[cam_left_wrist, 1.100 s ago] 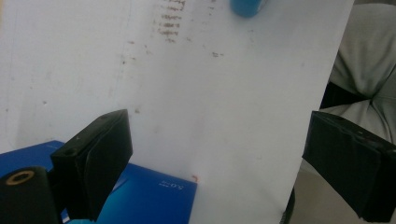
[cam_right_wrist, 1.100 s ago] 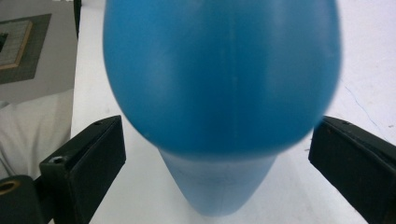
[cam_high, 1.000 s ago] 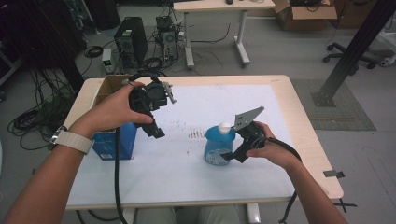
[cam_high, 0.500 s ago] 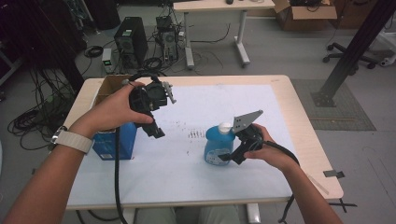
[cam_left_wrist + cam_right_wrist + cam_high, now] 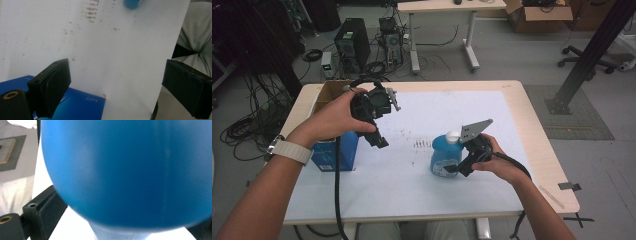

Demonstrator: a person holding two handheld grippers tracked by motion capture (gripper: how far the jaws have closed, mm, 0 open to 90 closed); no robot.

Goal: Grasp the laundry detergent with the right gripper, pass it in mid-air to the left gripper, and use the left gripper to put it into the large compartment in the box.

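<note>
**Bottle between the right jaws, left gripper raised**

Left of the blue bottle (image 5: 445,157), a blue box (image 5: 334,151) sits at the table's (image 5: 512,100) edge. Above it, the left gripper (image 5: 379,139) hangs with jaws wide, empty. The right gripper (image 5: 452,167) straddles the bottle; grip unclear.

Small white print sits on the top face of the blue box (image 5: 75,105) near its corner in the left gripper view, too blurred to read. A label on the blue bottle (image 5: 444,160) in the high view is likewise too small to make out.
</note>
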